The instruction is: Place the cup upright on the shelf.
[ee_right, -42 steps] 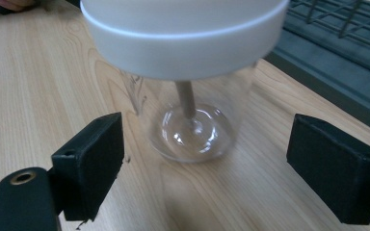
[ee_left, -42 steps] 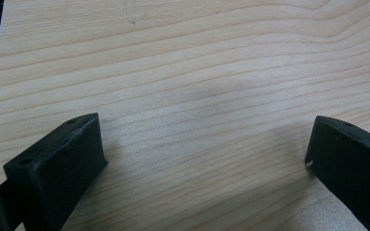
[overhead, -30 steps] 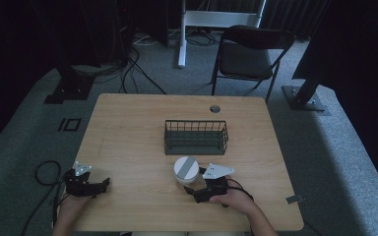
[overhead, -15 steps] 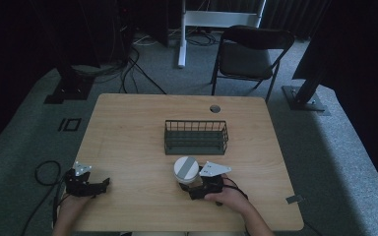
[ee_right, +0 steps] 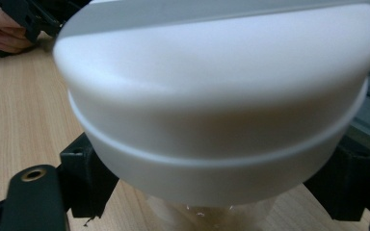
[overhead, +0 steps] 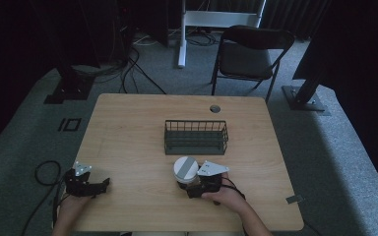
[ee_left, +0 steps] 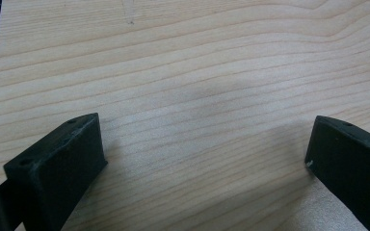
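A clear jar with a broad white lid [overhead: 185, 168] stands on the wooden table [overhead: 128, 137] near its front edge, just in front of a dark wire basket [overhead: 196, 136]. My right gripper [overhead: 186, 187] sits low against the jar from the right. In the right gripper view the lid [ee_right: 217, 86] looms close and my right gripper [ee_right: 212, 192] has its jaws spread wide either side of the clear body, open. My left gripper [overhead: 103, 185] rests at the table's front left corner. In its own view my left gripper [ee_left: 204, 149] is open over bare wood.
The wire basket looks empty and stands mid-table. A round cable hole [overhead: 215, 108] lies near the far edge. A folding chair [overhead: 251, 54] stands beyond the table, with cables and stand bases on the carpet around it.
My right gripper has slid left towards the jar, so the jar now stands between its jaws. The left gripper has stayed put.
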`<state>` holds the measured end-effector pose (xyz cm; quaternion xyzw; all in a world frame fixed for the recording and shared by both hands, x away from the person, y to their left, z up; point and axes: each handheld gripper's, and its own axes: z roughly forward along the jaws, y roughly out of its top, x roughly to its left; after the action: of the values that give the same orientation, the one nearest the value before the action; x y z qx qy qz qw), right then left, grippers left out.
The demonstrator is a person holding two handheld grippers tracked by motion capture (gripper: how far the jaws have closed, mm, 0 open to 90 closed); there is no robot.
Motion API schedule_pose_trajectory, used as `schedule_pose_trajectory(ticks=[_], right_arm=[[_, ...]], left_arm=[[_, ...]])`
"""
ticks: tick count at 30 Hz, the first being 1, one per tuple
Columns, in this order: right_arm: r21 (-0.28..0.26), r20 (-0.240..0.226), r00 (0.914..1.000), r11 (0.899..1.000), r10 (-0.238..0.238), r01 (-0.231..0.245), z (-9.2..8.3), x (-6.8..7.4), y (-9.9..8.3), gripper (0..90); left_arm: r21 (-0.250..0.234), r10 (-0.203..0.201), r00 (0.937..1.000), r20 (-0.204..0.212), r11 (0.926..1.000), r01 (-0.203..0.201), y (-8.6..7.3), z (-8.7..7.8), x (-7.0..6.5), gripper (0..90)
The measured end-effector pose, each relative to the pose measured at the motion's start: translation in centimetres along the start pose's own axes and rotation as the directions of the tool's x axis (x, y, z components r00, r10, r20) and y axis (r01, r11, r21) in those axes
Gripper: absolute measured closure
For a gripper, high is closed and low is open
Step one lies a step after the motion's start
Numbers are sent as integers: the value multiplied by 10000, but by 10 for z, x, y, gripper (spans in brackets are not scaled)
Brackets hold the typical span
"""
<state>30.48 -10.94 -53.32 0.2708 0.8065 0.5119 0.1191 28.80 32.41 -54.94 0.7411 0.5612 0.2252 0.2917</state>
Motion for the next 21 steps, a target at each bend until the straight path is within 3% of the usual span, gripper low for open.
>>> schedule_pose_trajectory(ticks=[7,11,21], right_arm=[[162,29,9997,9996,-250,250,-3,3,4,181],[187,71,10000,9998,-27,26,-3,3,6,182],[29,78,9999,10000,-86,85,-9,5,17,182]], left_arm=[[1,-1,10000,-1,10000,1,0,0,0,2],[1,4,10000,-4,10000,-4,0,0,0,2],[1,4,10000,-5,10000,-4,0,0,0,2]])
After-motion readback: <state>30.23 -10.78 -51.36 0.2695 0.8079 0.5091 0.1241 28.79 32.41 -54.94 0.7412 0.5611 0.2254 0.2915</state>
